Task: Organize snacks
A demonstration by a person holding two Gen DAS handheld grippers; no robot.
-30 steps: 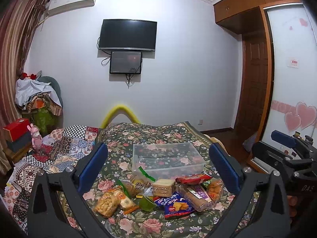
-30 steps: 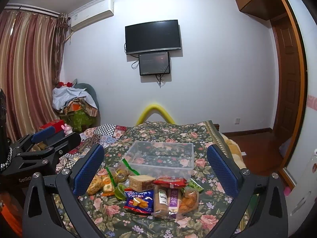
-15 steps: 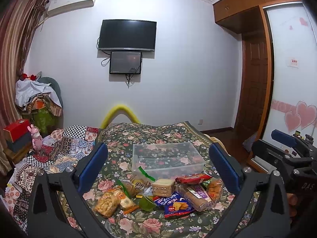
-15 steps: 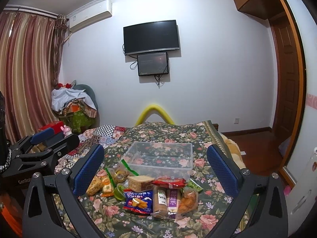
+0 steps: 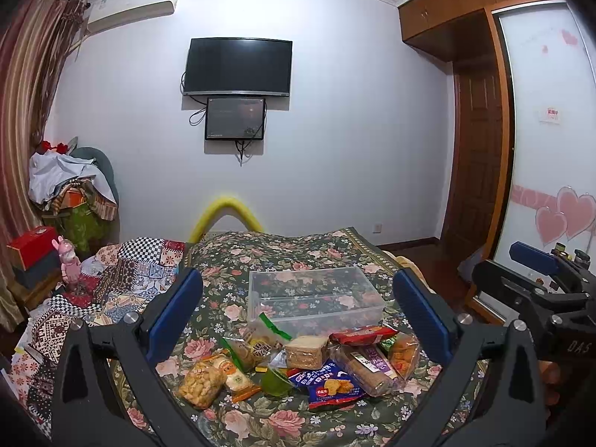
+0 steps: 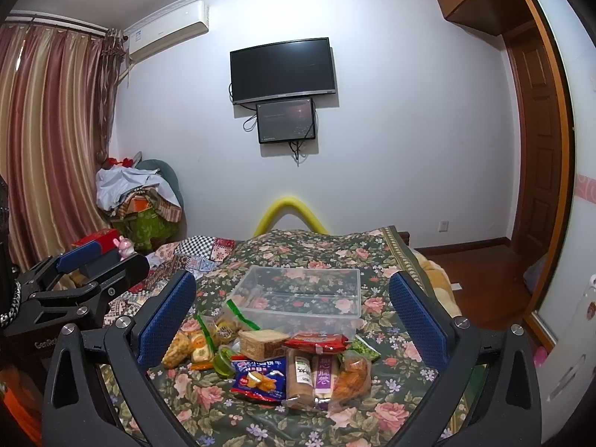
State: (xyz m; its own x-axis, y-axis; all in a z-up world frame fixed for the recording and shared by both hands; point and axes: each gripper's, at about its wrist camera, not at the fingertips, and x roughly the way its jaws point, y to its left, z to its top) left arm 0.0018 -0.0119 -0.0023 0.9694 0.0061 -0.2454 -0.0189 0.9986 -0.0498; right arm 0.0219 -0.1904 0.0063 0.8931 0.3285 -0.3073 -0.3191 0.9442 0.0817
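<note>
A clear plastic box [image 5: 316, 300] stands empty on the floral bedspread; it also shows in the right wrist view [image 6: 298, 296]. Several snack packs lie in a heap in front of it: a blue packet [image 5: 329, 385], a sandwich cracker block [image 5: 305, 352], a red packet [image 5: 363, 334], a biscuit roll [image 5: 367, 367], a bag of yellow puffs [image 5: 199, 380]. The blue packet also shows in the right wrist view [image 6: 259, 376]. My left gripper [image 5: 298, 316] is open and empty, held above and short of the heap. My right gripper [image 6: 292, 314] is open and empty likewise.
A patchwork quilt [image 5: 123, 279] lies left of the snacks. A yellow foam arch [image 5: 225, 216] rises at the bed's far end. A chair piled with clothes [image 5: 70, 193] stands at left, a wooden door [image 5: 476, 156] at right.
Both grippers stay open and nearly still. The right wrist view has drifted slightly to the right.
</note>
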